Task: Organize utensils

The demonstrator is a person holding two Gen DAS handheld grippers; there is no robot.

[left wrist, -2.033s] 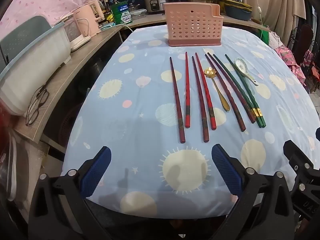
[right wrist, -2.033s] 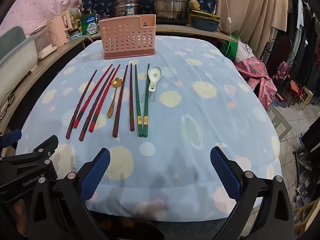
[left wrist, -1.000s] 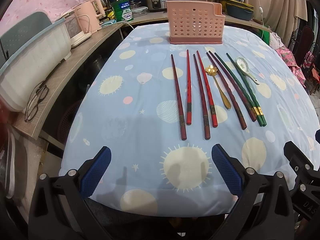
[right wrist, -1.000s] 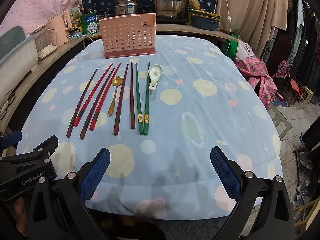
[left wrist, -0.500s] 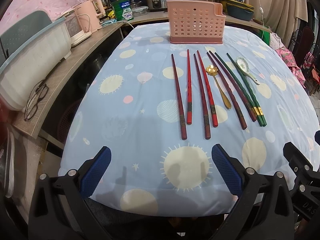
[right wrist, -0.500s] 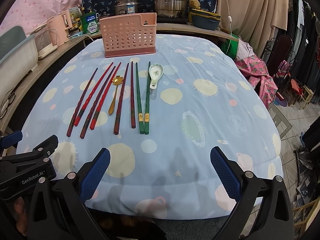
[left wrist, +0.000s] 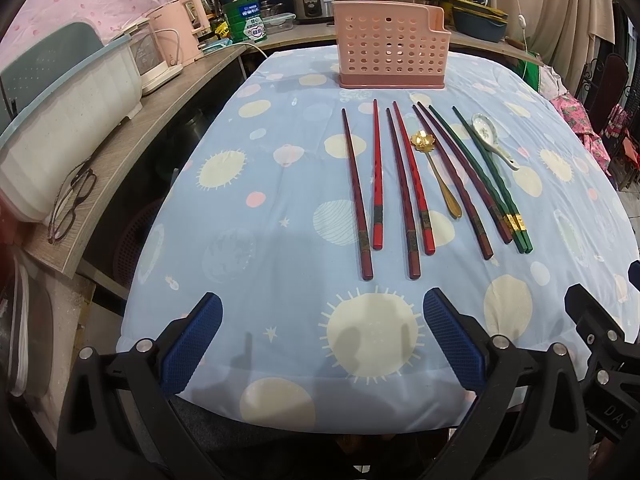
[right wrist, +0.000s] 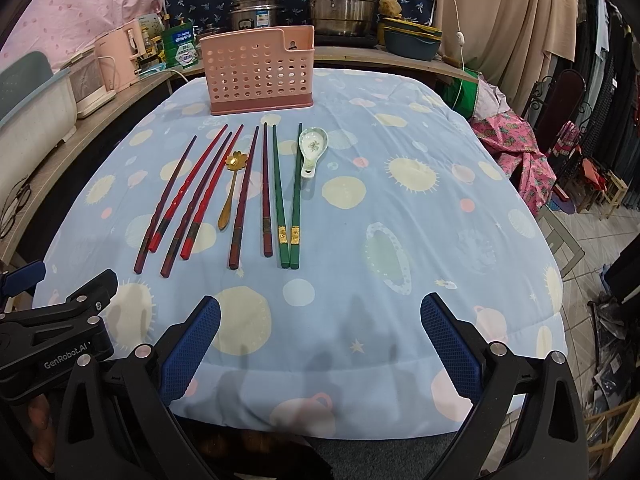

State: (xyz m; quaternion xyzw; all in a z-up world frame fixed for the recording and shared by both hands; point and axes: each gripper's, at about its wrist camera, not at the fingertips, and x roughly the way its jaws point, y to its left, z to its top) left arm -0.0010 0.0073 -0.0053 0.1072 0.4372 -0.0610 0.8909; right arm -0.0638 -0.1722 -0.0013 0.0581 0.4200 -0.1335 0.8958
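Note:
A pink perforated utensil holder (left wrist: pixel 390 58) (right wrist: pixel 259 76) stands at the far end of the table. In front of it lie several red and dark red chopsticks (left wrist: pixel 376 176) (right wrist: pixel 192 196), a green pair (left wrist: pixel 486 178) (right wrist: pixel 286 196), a gold spoon (left wrist: pixel 438 176) (right wrist: pixel 230 188) and a white ceramic spoon (left wrist: pixel 492 140) (right wrist: pixel 312 148). My left gripper (left wrist: pixel 322 340) is open and empty above the near table edge. My right gripper (right wrist: pixel 320 340) is open and empty, to the right of the left one.
The table has a blue patterned cloth (left wrist: pixel 280 200) (right wrist: pixel 420 220). A wooden counter on the left holds a white bin (left wrist: pixel 60 120), glasses (left wrist: pixel 72 200) and pink appliances (left wrist: pixel 180 32). Metal pots (right wrist: pixel 340 0) stand behind the holder. Clothes (right wrist: pixel 516 152) lie at the right.
Both views have crept slightly nearer the utensils. Nothing on the table has moved and both grippers stay open.

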